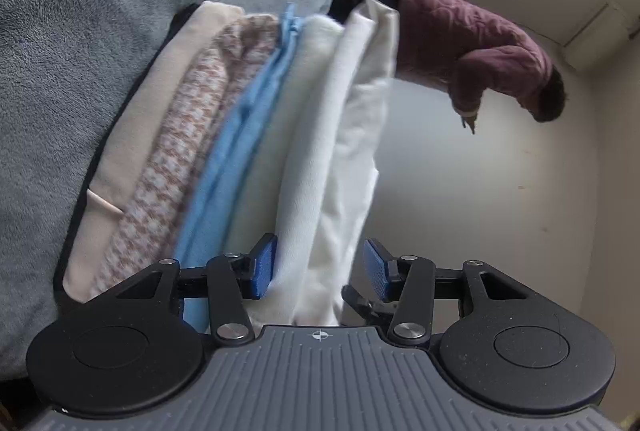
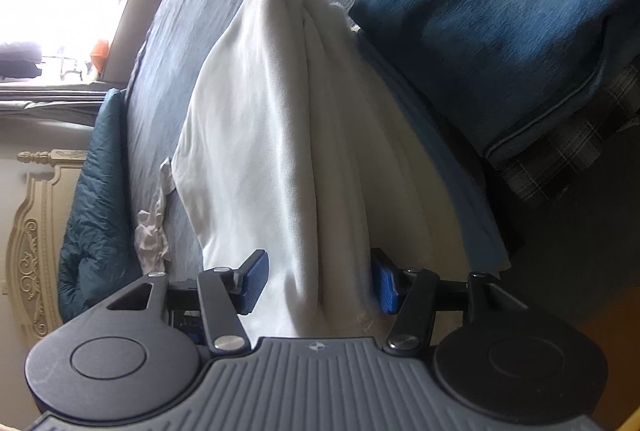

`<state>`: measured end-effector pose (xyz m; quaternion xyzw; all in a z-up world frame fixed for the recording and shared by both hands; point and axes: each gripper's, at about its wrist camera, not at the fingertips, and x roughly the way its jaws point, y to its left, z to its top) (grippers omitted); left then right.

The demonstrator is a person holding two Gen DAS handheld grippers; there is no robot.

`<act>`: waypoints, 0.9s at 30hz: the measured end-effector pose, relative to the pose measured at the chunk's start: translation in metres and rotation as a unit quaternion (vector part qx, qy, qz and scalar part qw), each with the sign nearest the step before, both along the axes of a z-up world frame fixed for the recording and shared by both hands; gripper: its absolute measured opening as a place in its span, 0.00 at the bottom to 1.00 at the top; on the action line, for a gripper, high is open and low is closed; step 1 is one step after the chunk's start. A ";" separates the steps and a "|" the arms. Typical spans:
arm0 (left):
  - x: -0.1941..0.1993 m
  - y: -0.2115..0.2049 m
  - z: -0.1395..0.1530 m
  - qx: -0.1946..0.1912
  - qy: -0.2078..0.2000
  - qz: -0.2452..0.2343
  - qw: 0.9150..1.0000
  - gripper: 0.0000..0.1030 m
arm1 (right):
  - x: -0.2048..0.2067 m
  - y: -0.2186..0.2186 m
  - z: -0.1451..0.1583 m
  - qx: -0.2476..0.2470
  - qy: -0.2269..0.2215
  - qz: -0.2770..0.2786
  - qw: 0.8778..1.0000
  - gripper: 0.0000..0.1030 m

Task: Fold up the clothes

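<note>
So both views are rolled sideways, which makes this a bit odd to read. In the left wrist view, the left gripper [image 1: 320, 267] sits at the edge of a stack of folded clothes [image 1: 224, 151] lying on a fuzzy grey-blue blanket [image 1: 80, 31]. The stack has a beige piece [image 1: 160, 103] against the blanket, then a brown-and-white patterned one [image 1: 180, 159], a light blue one [image 1: 236, 147], and the smooth white folded garment [image 1: 340, 135] on the outer side. The jaws are spread apart with the white garment's edge sitting between the blue pads [image 1: 262, 267]; one pad touches the fabric, the other stands clear of it, so it's not a pinch. Behind the stack there's a person in a quilted maroon jacket [image 1: 480, 43] bending over, near a plain pale wall [image 1: 500, 191].

In the right wrist view, the right gripper [image 2: 318, 279] has the same white garment [image 2: 280, 131] bunched between its blue pads [image 2: 254, 281]. The jaws are fairly wide but both pads seem to touch the cloth, and I can't tell if it's actually gripped. The fabric stretches away over a blue bedspread [image 2: 192, 11] to a twisted tip. Next to it is a folded dark blue towel-like piece [image 2: 500, 23] on top of a grey plaid cloth [image 2: 572, 151]. A teal quilted cover [image 2: 96, 191] and a cream carved headboard [image 2: 36, 231] are off to the side, with a small crumpled white scrap [image 2: 152, 235] just beside the garment.
</note>
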<state>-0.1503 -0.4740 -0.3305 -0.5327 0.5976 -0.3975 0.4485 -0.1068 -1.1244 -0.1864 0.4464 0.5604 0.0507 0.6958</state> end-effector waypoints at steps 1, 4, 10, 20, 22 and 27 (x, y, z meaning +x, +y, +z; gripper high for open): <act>-0.003 0.001 0.006 0.005 -0.006 -0.001 1.000 0.47 | 0.001 -0.001 -0.001 0.006 -0.002 0.002 1.000 0.57; -0.010 -0.001 0.022 0.056 -0.034 -0.018 0.998 0.47 | 0.002 -0.003 -0.001 0.018 -0.008 0.017 1.000 0.57; -0.016 -0.011 0.062 0.153 -0.094 -0.035 0.983 0.47 | 0.008 -0.008 -0.005 0.027 -0.005 0.070 0.997 0.56; -0.035 -0.073 0.126 0.356 -0.202 -0.094 0.908 0.27 | 0.018 0.000 0.008 0.022 -0.033 0.151 0.988 0.40; -0.038 -0.077 0.132 0.372 -0.206 -0.091 0.900 0.17 | 0.019 -0.001 0.007 0.029 -0.030 0.146 0.988 0.33; -0.043 -0.074 0.162 0.349 -0.186 -0.076 0.915 0.09 | 0.025 -0.009 0.017 0.057 -0.019 0.132 0.989 0.18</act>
